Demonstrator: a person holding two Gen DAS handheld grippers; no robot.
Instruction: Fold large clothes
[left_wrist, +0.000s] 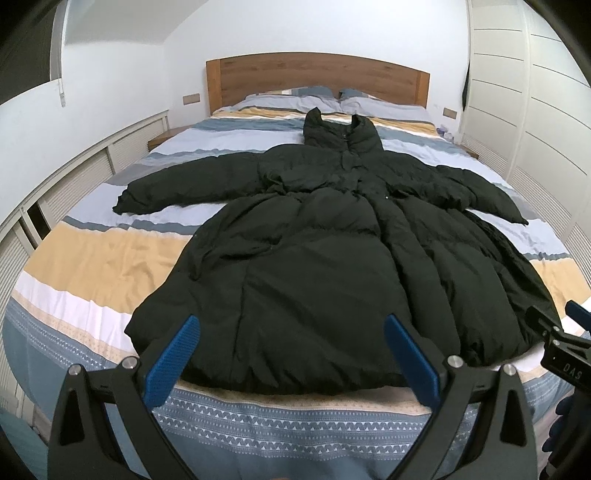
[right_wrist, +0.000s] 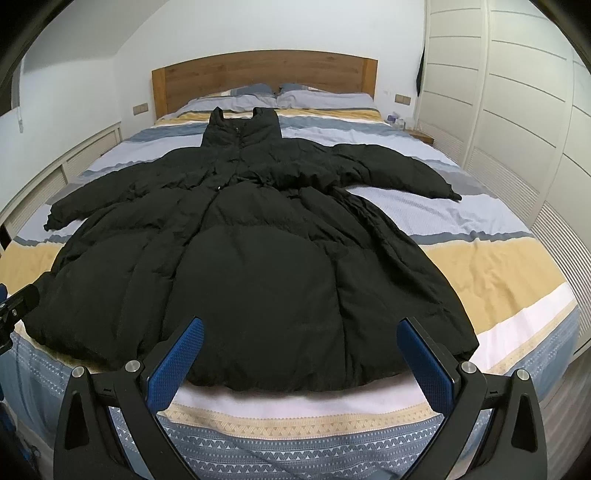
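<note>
A long black puffer coat (left_wrist: 317, 258) (right_wrist: 258, 266) lies flat on the bed, front up, hood toward the headboard, both sleeves spread out sideways and the hem at the near edge. My left gripper (left_wrist: 291, 325) hovers open just over the hem's left half, nothing between its blue pads (left_wrist: 173, 360). My right gripper (right_wrist: 301, 326) is open too, above the hem's right half, its blue pads (right_wrist: 424, 365) empty. The right gripper's body (left_wrist: 554, 347) shows at the right edge of the left wrist view.
The bed (left_wrist: 92, 266) (right_wrist: 498, 266) carries a striped blue, yellow and white cover. A wooden headboard (left_wrist: 317, 77) and pillows (right_wrist: 325, 98) are at the far end. White wardrobe doors (right_wrist: 498, 110) line the right side, low white cabinets (left_wrist: 55, 192) the left.
</note>
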